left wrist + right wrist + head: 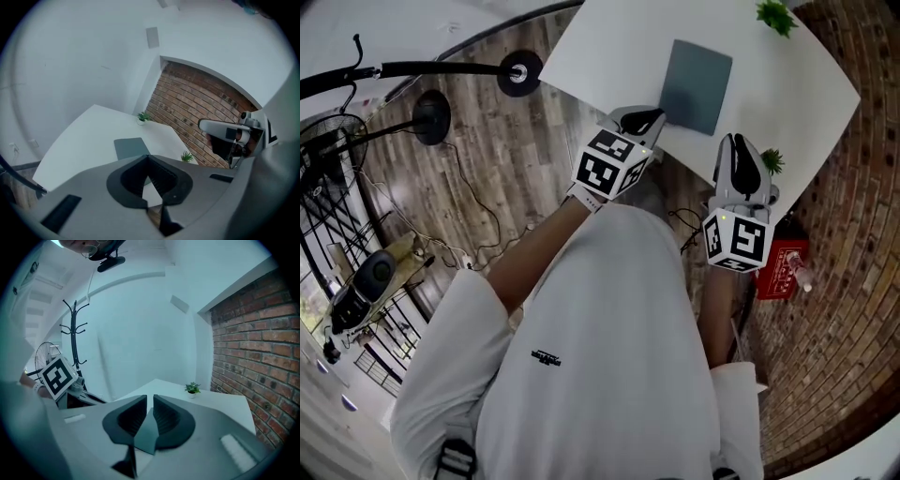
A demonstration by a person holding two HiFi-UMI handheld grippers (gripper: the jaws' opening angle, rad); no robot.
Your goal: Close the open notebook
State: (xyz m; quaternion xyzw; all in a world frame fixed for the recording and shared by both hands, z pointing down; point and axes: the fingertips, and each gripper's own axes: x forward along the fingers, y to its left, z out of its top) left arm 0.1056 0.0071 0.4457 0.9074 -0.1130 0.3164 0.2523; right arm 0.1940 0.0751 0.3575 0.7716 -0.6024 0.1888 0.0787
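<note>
The grey-blue notebook (697,84) lies shut and flat on the white table (609,47). My left gripper (643,120) hovers over the table's near edge, just off the notebook's near left corner, with its jaws shut and nothing between them. In the left gripper view the notebook (130,147) lies beyond the closed tips of the left gripper (149,158). My right gripper (739,150) hangs at the table's right near corner, apart from the notebook. Its jaws stand narrowly open, and in the right gripper view the right gripper (150,398) shows the notebook (146,432) through the gap.
A small potted plant (776,14) stands at the table's far corner and another plant (772,161) by my right gripper. A brick wall (853,234) runs along the right, with a red box (783,267) on the floor. Lamp stands, a fan and cables lie left.
</note>
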